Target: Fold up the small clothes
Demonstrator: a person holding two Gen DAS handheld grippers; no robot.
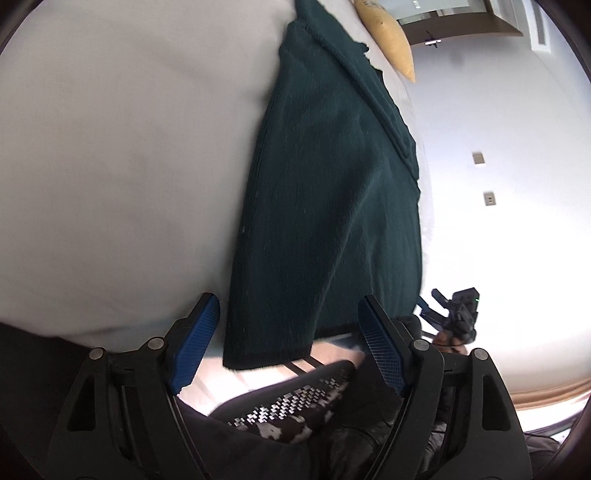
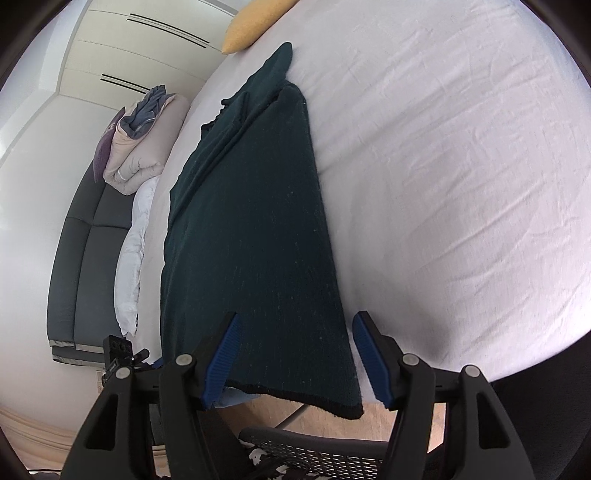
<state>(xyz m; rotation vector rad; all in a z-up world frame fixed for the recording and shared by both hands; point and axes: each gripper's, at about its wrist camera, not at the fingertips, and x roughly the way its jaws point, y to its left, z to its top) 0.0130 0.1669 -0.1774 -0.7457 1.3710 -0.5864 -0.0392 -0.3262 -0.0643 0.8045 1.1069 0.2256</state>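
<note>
A dark green knit garment (image 2: 255,236) lies folded lengthwise on the white bed (image 2: 461,166); both grippers' jaws gape wide, holding nothing: left gripper (image 1: 288,343), right gripper (image 2: 295,354).

Both the left gripper (image 1: 288,341) and right gripper (image 2: 295,356) had black angular frames, silver round pivot screws behind the fingers, and ribbed blue pads (image 1: 195,343) lining each fingertip.

The dark green garment (image 2: 255,240) is the landmark. To its right the white bed sheet (image 2: 461,166) lies bare and wide. To its left only a narrow strip of sheet remains before the folded duvet (image 2: 144,147). Beyond its far end sits a yellow pillow (image 2: 251,26). Below its near hem stands a mesh chair (image 2: 325,458).
</note>
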